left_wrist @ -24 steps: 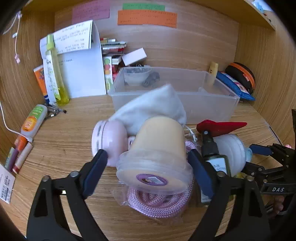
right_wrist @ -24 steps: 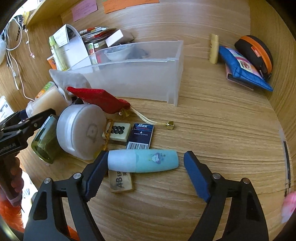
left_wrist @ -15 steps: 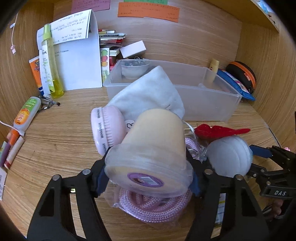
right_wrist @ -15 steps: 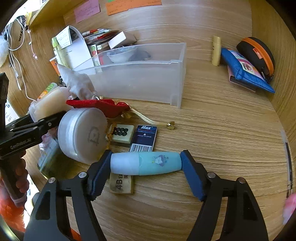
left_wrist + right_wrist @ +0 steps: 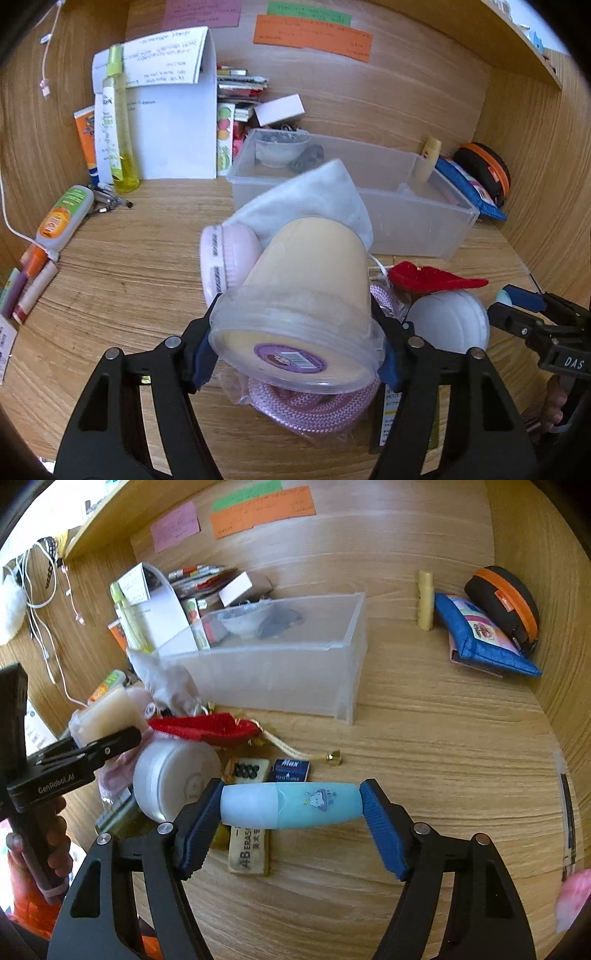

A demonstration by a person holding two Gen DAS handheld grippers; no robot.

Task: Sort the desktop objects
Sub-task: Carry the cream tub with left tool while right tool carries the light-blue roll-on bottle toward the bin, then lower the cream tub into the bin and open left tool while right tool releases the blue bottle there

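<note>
Left gripper (image 5: 295, 354) clamped on the wide lidded end of a smooth tan plastic cup (image 5: 306, 291) lying tilted over a coiled pink braided rope (image 5: 314, 406) in clear wrap; right gripper (image 5: 291, 812) pinches a matte, rounded pale-blue tube (image 5: 291, 805) end to end, just above the wood-grain desk (image 5: 443, 757). Only the right wrist view shows the flat eraser (image 5: 249, 851), dotted tile (image 5: 249, 770) and small blue box (image 5: 291, 770) behind the tube; only the left shows the ribbed pink pad (image 5: 225, 262) and white cloth (image 5: 310, 203). The frosted bin (image 5: 295, 675), back centre, holds a small clear bowl (image 5: 245, 622) and a dark lump (image 5: 280, 622).
</note>
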